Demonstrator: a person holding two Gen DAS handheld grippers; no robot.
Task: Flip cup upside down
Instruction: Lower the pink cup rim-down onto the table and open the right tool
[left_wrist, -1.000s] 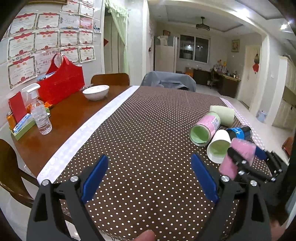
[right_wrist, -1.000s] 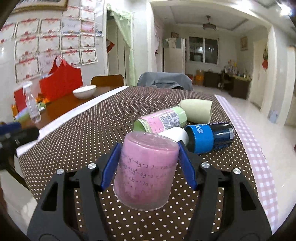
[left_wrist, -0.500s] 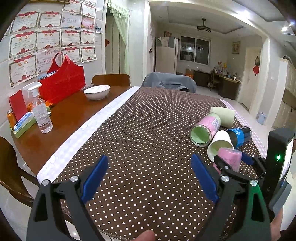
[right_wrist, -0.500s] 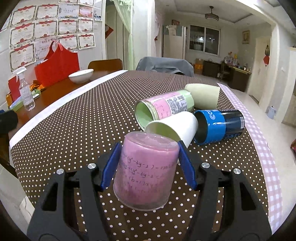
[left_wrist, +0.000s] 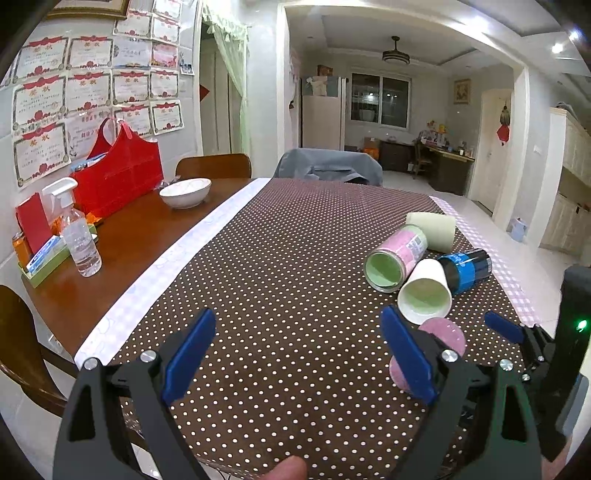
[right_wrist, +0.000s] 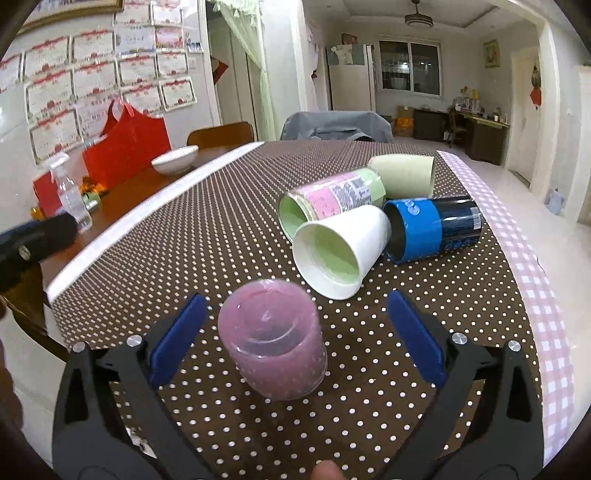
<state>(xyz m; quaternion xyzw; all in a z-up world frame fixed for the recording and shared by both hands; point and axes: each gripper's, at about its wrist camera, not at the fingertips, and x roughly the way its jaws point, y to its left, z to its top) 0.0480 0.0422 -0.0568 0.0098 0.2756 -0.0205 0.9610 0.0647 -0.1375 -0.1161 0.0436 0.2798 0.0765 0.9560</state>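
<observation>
A translucent pink cup (right_wrist: 272, 339) stands upside down on the dotted brown tablecloth (right_wrist: 221, 229), base up. My right gripper (right_wrist: 295, 336) is open around it, its blue pads apart from the cup on both sides. The cup also shows in the left wrist view (left_wrist: 441, 341), partly hidden behind my left gripper's right finger. My left gripper (left_wrist: 299, 354) is open and empty over the near part of the tablecloth (left_wrist: 277, 258). The right gripper (left_wrist: 506, 328) shows at the right edge of the left wrist view.
Several cups lie on their sides just beyond the pink cup: a white one (right_wrist: 341, 254), a pink-and-green one (right_wrist: 328, 199), a blue one (right_wrist: 432, 229) and a cream one (right_wrist: 402, 177). A white bowl (left_wrist: 184, 192), a spray bottle (left_wrist: 79, 236) and a red bag (left_wrist: 118, 177) sit at the left.
My right gripper lowered the pink cup onto the tablecloth and opened, letting it go upside down. My left gripper has stayed in place, open.
</observation>
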